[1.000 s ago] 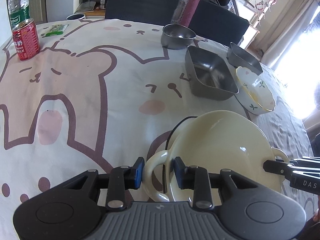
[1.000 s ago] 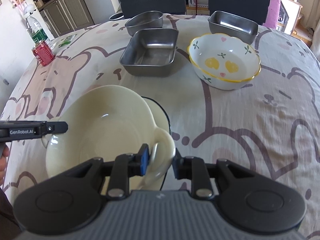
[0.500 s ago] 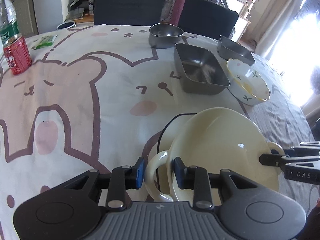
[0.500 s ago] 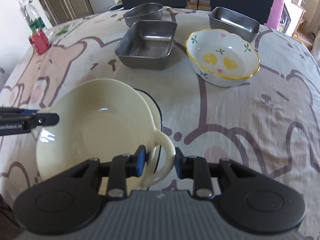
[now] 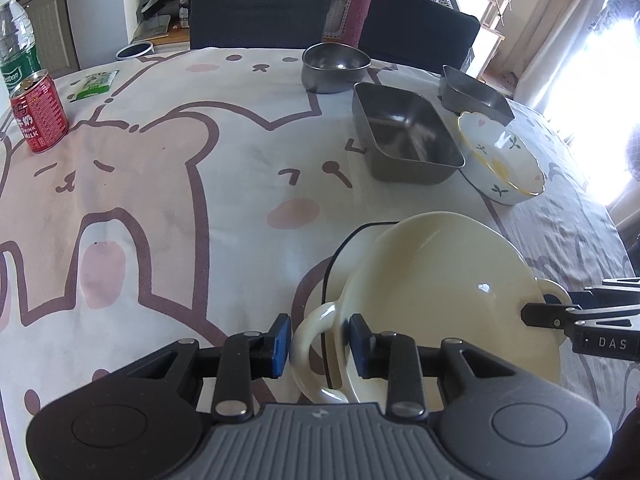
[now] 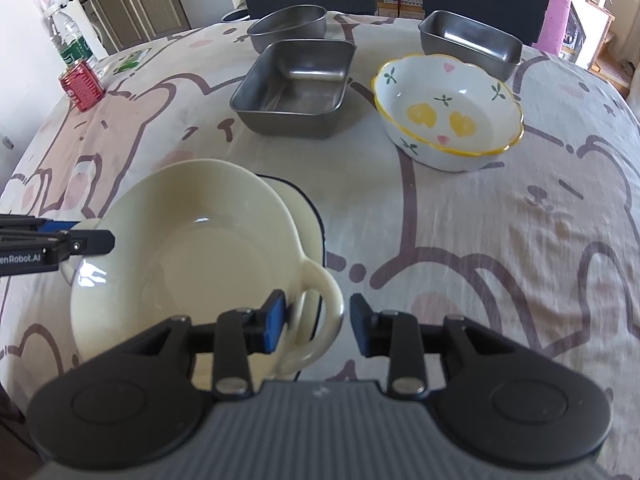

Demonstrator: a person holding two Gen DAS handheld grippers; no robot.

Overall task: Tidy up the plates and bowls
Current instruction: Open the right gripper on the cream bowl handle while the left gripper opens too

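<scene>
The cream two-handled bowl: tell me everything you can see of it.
The cream bowl is wide, shallow, glossy, ceramic by its look, and empty. It has a loop handle on each side. It sits upright on a cream plate with a dark rim, which lies on the bear-print tablecloth. The left gripper straddles one handle, its pads close beside it. The right gripper has just been opening around the other handle: a gap shows at the right pad.
</scene>
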